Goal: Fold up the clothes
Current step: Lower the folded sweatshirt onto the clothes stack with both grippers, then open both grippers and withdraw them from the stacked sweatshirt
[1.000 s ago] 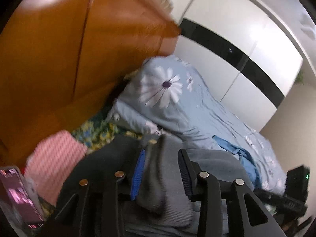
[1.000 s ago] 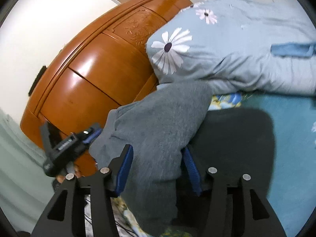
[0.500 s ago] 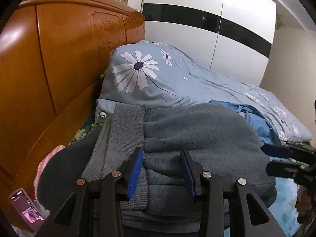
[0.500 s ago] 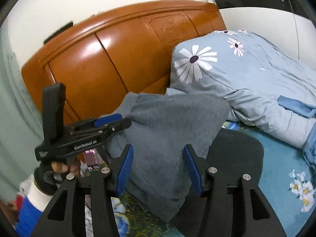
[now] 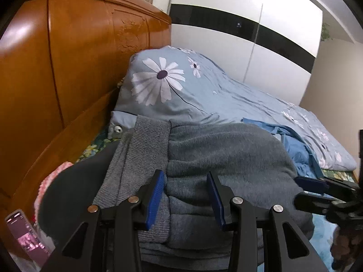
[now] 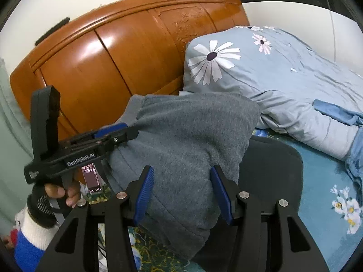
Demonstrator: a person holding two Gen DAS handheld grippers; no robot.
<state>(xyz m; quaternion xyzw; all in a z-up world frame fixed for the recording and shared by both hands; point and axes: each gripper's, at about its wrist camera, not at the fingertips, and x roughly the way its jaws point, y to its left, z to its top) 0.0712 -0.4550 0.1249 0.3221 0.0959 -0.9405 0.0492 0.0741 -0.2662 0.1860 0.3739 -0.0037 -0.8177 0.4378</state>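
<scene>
A folded grey fleece garment (image 5: 226, 154) with a ribbed band (image 5: 145, 145) lies on top of a dark folded garment (image 5: 74, 188) on the bed. My left gripper (image 5: 185, 195) is open, its blue pads on either side of the grey stack's near edge. In the right wrist view the same grey garment (image 6: 188, 140) lies over the dark one (image 6: 272, 167). My right gripper (image 6: 181, 192) is open over its near edge. The left gripper also shows in the right wrist view (image 6: 115, 133), at the garment's left end.
A wooden headboard (image 5: 68, 72) stands to the left. A light blue daisy-print duvet (image 5: 204, 86) is heaped behind the stack, with a blue garment (image 5: 295, 145) on it. A phone (image 5: 25, 235) and pink cloth (image 5: 54, 176) lie at the left. A white wardrobe (image 5: 249, 52) stands behind.
Both grippers have swung round and settled, level with the grey garment, which now lies folded on the dark one. Both have opened a little wider.
</scene>
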